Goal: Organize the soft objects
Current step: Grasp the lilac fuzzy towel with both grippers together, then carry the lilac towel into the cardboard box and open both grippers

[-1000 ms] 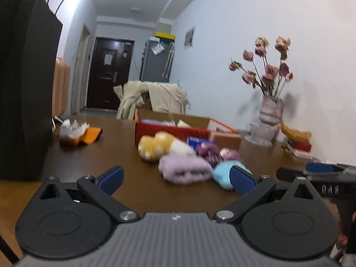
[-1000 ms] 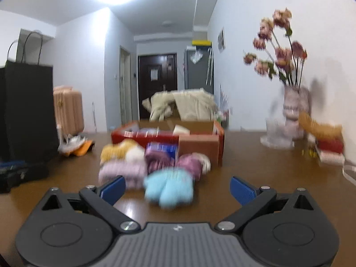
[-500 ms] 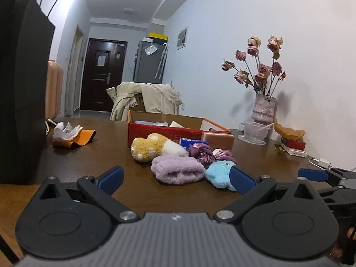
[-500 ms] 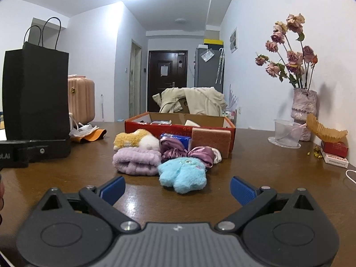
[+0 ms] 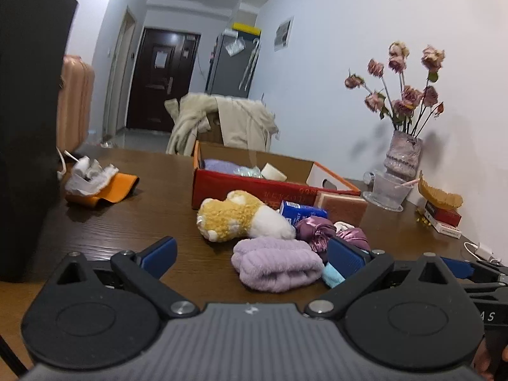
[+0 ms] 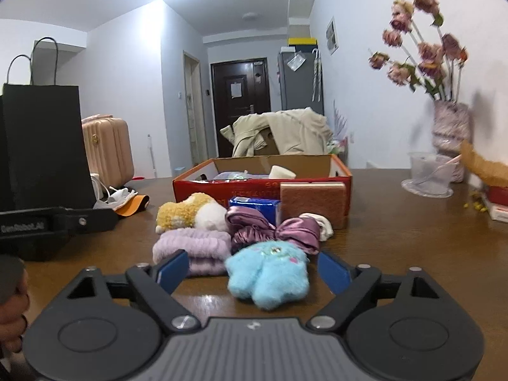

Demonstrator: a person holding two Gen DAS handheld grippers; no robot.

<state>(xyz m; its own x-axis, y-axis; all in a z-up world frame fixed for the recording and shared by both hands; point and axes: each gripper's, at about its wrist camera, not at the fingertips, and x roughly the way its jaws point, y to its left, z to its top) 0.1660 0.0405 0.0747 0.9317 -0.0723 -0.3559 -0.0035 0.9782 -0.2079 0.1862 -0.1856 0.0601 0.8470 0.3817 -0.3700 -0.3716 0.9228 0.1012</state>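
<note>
Closing in on the blue plush toy [image 6: 268,273] with the right hand-held gripper [image 6: 252,271].
Its jaws, just narrowing, stand apart around the toy without pressing it; the left hand-held gripper [image 5: 250,255] gapes before the lilac towel [image 5: 276,265] on the desk [image 5: 127,219].

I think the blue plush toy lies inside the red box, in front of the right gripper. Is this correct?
Not quite. The blue plush toy lies on the table, in front of the red box, not inside it. The right wrist view shows it before the open right gripper.
</note>
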